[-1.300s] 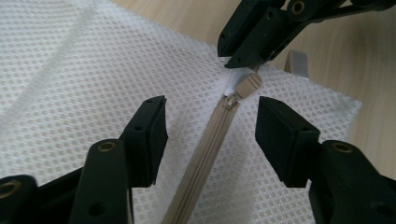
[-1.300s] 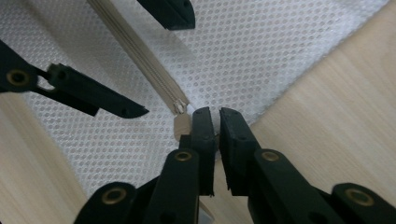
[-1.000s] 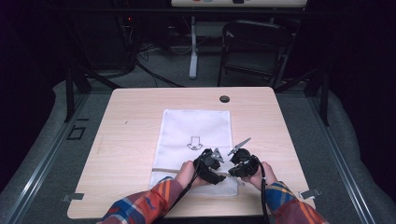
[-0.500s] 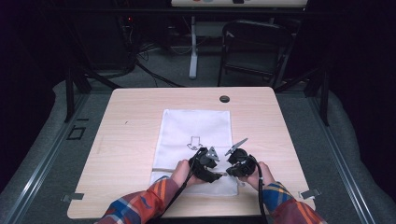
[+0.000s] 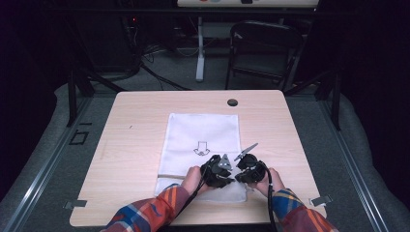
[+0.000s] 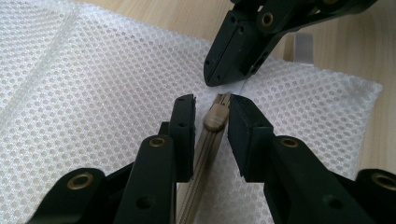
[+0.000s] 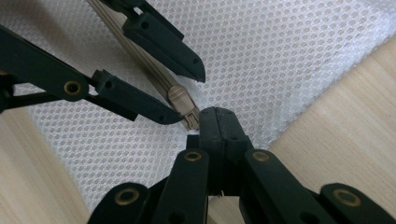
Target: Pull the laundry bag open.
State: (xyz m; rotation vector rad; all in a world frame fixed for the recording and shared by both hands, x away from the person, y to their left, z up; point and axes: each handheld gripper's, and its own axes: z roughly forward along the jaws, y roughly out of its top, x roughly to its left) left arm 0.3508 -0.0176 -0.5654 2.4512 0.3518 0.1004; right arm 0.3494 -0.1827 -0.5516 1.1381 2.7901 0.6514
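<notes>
Two sets of jaws meet at one spot, the near right corner of the white mesh bag [image 5: 203, 140] that lies flat on the table [image 5: 130, 145]. My left gripper [image 6: 210, 105] has its jaws spread, one on each side of the tan zipper pull [image 6: 215, 116], close to it but not yet clamped as far as I can see. Behind the pull, the tan zipper [image 6: 198, 172] runs back toward me as a shut line of teeth, so I judge the opening has not begun. My right gripper [image 7: 217, 116] has its jaws pressed together just past the pull, at the bag's edge; they seem to pin the fabric or the zipper's end there, though I cannot tell which. What is left: close on the pull and draw it along the zipper.
</notes>
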